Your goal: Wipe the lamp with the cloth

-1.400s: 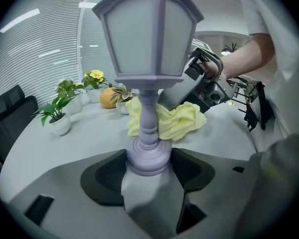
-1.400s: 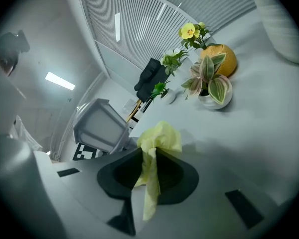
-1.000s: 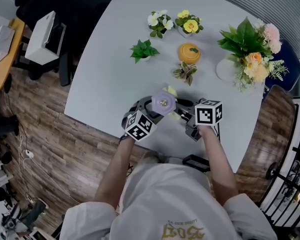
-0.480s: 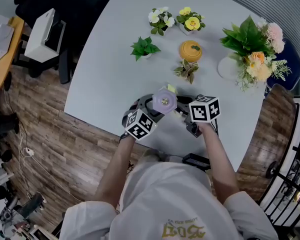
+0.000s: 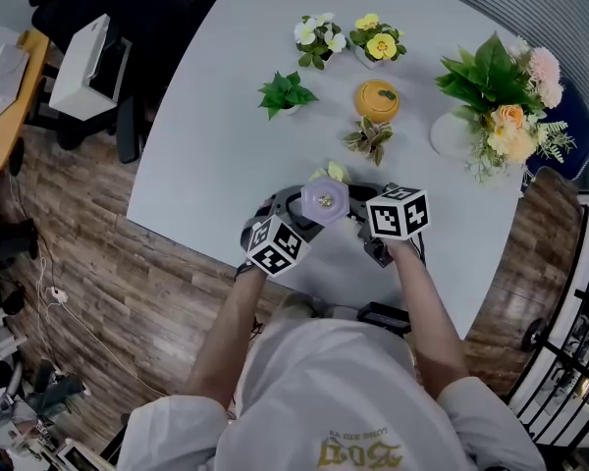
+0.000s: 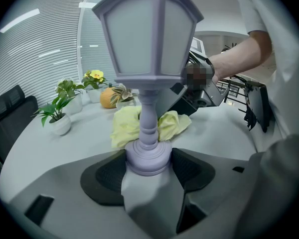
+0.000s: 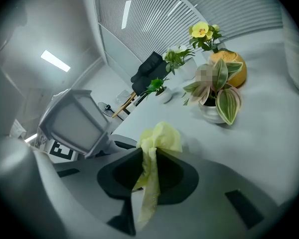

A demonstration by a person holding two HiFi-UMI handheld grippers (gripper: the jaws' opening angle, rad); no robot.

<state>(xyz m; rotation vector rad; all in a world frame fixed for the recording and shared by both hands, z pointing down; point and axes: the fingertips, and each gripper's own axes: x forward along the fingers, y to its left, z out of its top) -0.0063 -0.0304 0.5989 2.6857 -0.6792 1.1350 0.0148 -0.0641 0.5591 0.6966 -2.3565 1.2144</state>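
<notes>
1. While the left tool (image 6: 148, 163) clamps its round base, the lilac lantern-shaped lamp (image 6: 148, 59) is upright near the front edge of the surface (image 5: 226, 135).
2. The right tool (image 7: 149, 176) pinches the soft, crumpled yellow cloth (image 7: 158, 139) just beside the lamp's post.
3. Small potted plants (image 5: 285, 94) stand well apart behind; smooth pale surface lies open to the left.

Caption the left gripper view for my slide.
Left gripper grips the lilac lamp by its base, yellow cloth bunched behind the stem.
</notes>
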